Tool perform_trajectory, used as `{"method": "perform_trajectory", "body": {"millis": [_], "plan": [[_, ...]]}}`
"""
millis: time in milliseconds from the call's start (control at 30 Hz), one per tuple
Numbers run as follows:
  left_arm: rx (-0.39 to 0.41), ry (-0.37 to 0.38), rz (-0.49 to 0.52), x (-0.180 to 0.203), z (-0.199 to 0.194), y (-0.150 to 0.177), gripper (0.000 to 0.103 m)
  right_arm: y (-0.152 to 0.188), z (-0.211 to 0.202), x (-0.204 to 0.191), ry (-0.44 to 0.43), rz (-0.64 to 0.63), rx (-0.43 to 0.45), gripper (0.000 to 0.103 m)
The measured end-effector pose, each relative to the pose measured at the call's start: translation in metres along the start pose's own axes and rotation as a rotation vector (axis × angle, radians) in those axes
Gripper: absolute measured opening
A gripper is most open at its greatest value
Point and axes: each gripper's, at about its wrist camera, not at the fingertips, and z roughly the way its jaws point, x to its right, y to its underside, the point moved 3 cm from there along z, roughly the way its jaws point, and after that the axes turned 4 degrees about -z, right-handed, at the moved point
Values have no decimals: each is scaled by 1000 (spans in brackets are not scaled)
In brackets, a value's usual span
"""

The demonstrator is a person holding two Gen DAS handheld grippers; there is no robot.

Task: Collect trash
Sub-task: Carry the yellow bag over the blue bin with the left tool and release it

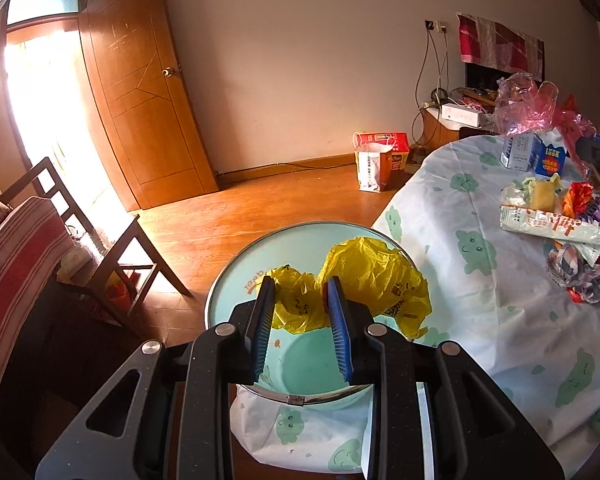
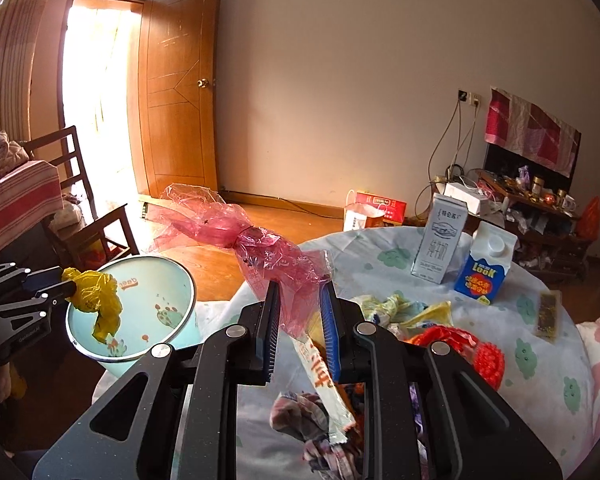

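The left gripper holds a crumpled yellow plastic bag pinched between its jaws, above the pale green bin standing off the table's left edge. The right gripper grips a pink plastic bag over the pile of wrappers mid-table, with two cartons toward the far edge.

I am seeing strong daylight coming through the open doorway and shining on the wooden floor. The brown door is standing open against the plain pale wall. A dark wooden chair is standing near the doorway. Cables are hanging from a wall socket, and a red patterned cloth is hanging above a cluttered low cabinet.
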Motion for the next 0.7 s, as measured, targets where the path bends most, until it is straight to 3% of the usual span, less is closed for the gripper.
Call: {"method": "perform_trajectory", "body": {"millis": [333,700], "plan": [[5,-57,-54,-31,7,-6,27,-18,27,-36,-38,-78,-9,21],[-13,-107,-80,-50,23,-4,28,-14,61,-66,-69,-141,-65,21]]}}
